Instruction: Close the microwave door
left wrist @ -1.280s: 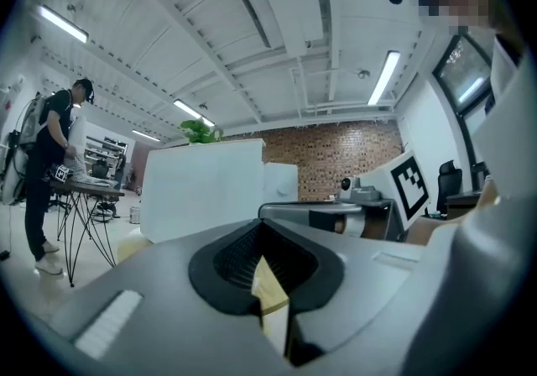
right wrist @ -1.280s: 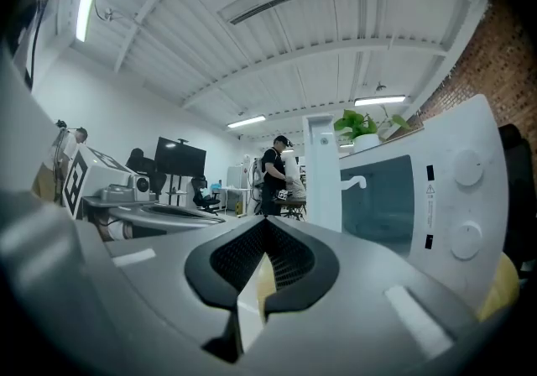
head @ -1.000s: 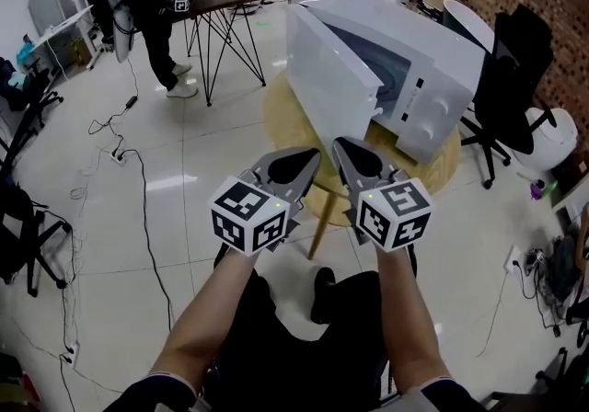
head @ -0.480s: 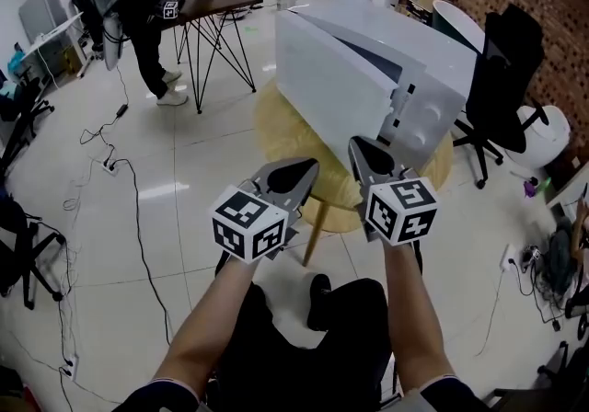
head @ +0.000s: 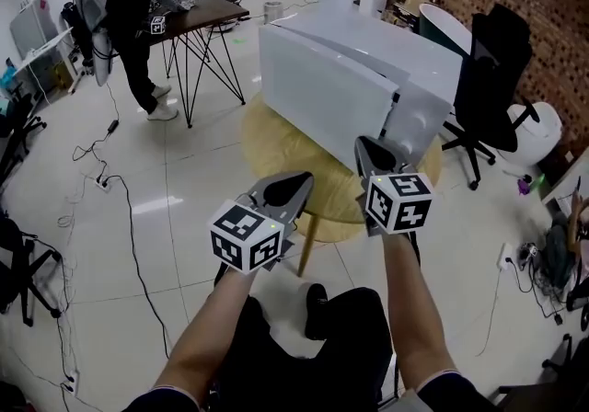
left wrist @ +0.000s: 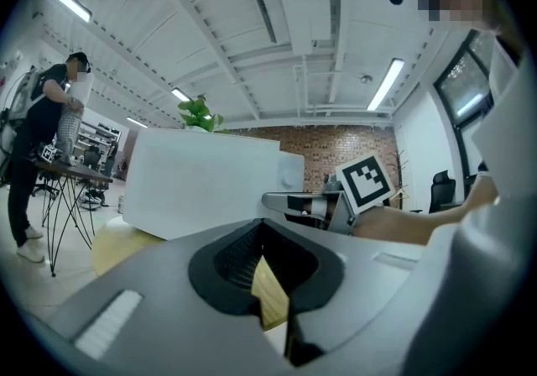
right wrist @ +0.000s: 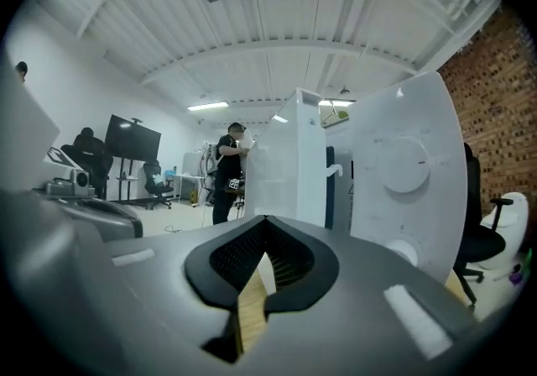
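Both clenched empty, the right gripper (head: 373, 149) sits mid-frame by the ajar door (head: 322, 97), likely to push it shut, the left gripper (head: 296, 184) idle beside.

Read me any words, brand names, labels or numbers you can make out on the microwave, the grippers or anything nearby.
No readable text in any view.
Microwave: no brand or label visible.
Dial on its front panel: only a small tick mark shows; any print around it is too faint to read.
Left gripper and right gripper: black-and-white square patterns only, no letters or numbers.
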The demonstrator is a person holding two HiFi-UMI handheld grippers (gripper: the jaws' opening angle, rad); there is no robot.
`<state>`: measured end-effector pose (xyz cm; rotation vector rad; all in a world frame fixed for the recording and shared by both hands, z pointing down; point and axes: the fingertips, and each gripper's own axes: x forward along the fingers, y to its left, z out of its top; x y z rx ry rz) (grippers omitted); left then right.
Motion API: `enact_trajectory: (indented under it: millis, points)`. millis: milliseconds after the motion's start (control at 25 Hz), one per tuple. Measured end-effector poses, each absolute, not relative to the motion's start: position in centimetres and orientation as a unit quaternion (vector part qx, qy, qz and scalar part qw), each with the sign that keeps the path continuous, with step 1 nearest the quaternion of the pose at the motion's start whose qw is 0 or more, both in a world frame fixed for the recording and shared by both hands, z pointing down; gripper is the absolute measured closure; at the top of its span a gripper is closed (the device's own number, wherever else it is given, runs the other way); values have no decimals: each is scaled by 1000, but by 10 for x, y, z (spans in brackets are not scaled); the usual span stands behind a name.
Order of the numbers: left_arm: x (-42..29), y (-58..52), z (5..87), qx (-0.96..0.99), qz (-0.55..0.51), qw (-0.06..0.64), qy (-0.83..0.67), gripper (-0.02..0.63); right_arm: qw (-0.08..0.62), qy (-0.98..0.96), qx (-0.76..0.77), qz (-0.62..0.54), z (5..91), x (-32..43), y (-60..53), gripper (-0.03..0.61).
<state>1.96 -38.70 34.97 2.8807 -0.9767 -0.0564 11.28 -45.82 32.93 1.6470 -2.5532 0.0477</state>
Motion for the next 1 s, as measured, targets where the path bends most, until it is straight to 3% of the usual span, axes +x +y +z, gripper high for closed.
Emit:
enact_trajectory:
  millis: [1000]
  points:
    - [44,-399,368,950,-13,64,-304,611,63,-774,628,51,333,153,-500,578]
